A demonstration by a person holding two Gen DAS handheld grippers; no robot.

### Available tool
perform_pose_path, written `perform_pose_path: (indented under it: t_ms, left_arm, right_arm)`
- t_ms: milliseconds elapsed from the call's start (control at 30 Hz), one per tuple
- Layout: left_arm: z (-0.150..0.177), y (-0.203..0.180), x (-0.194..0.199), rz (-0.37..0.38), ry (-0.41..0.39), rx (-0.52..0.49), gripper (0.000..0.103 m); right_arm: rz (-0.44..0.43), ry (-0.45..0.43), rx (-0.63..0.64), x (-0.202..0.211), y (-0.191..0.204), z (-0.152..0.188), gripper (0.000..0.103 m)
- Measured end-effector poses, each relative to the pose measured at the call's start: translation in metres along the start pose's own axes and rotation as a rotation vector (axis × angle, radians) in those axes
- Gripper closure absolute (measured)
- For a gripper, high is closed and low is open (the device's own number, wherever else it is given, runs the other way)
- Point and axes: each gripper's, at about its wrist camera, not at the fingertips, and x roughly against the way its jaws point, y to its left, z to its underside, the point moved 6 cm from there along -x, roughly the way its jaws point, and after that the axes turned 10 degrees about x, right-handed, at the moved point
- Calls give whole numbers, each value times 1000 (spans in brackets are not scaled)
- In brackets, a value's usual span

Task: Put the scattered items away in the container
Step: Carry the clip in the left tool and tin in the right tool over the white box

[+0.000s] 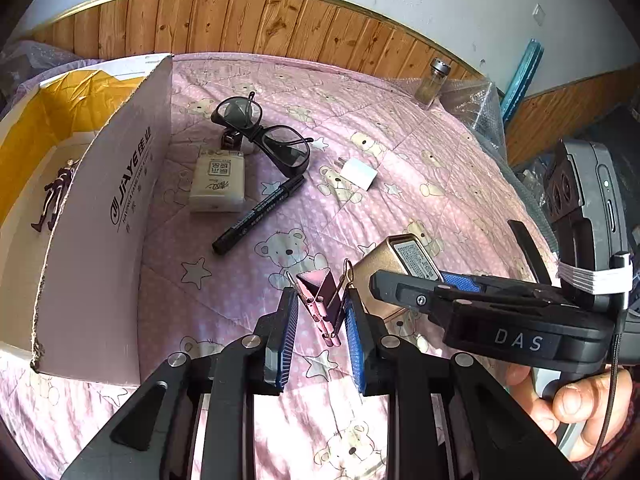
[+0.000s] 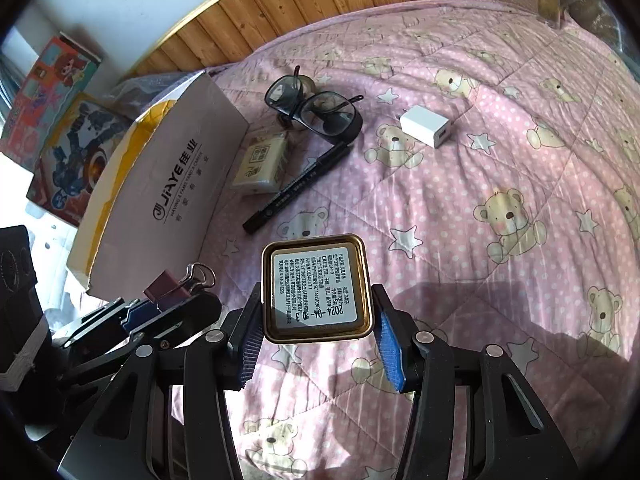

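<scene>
A pink quilt (image 2: 500,152) printed with bears and stars covers the bed, with wood panelling behind it. Nearest, the left gripper (image 1: 320,312) is closed on a binder clip (image 1: 320,294), lifted clear of the quilt. Just beside it, the right gripper (image 2: 318,322) pinches a gold tin (image 2: 316,288) by its sides, the label facing up; a date, 2024-04, can be read on it. Both seem held ready to carry to the box (image 1: 108,216), which stands open at the left and reads "JIAYE" on its side flap. A small figure (image 1: 54,200) already lies inside. Farther out, still on the quilt, lie a marker (image 1: 260,214), a tissue pack (image 1: 218,180), glasses (image 1: 264,134) and a white charger (image 1: 360,172). A jar (image 1: 432,82) stands at the far edge.
</scene>
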Motion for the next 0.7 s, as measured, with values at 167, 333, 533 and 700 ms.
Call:
perform_pose_path:
  t_ms: [167, 333, 533, 700]
  left_arm:
    - [-3, 3, 9, 11, -21, 18, 78]
    - [-9, 7, 21, 30, -47, 44, 78]
    - [-15, 14, 36, 52, -77, 78, 78]
    - [-18, 20, 47, 67, -96, 95, 78]
  right_arm:
    - [-8, -10, 21, 7, 13, 0, 50]
    - [-10, -26, 44, 17, 27, -3, 50]
    - [-18, -39, 73, 23, 43, -6, 50]
    - [-19, -36, 81, 22, 51, -7, 50]
